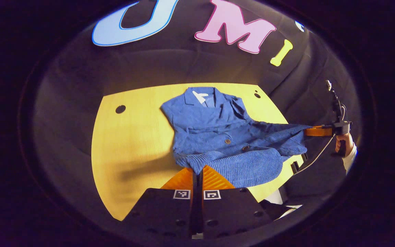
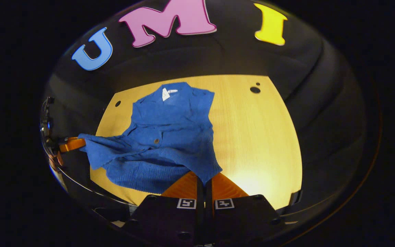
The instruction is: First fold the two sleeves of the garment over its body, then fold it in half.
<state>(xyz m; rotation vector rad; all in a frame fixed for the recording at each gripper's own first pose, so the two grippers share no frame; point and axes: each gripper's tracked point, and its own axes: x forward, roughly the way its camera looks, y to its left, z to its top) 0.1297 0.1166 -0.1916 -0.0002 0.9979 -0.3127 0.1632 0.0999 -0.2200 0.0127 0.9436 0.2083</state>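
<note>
Corduroy, ribbed and blue: that is the one garment [image 1: 218, 133] you have on the pale wooden table [image 1: 132, 144], collar and its white tag at the far side, both sleeves already lying across the body. You can count two round brown buttons [image 1: 227, 141] down the front. Your left gripper [image 1: 198, 171] has its fingers closed together, pinching the ribbed hem at one near corner. Your right gripper [image 2: 204, 181] is likewise closed on the other near corner of the hem, and in the left gripper view it appears far off at the table's edge with the fabric drawn out toward it. The lifted hem sags between your two grippers. Three dark round holes [image 1: 120, 109] mark the tabletop.
</note>
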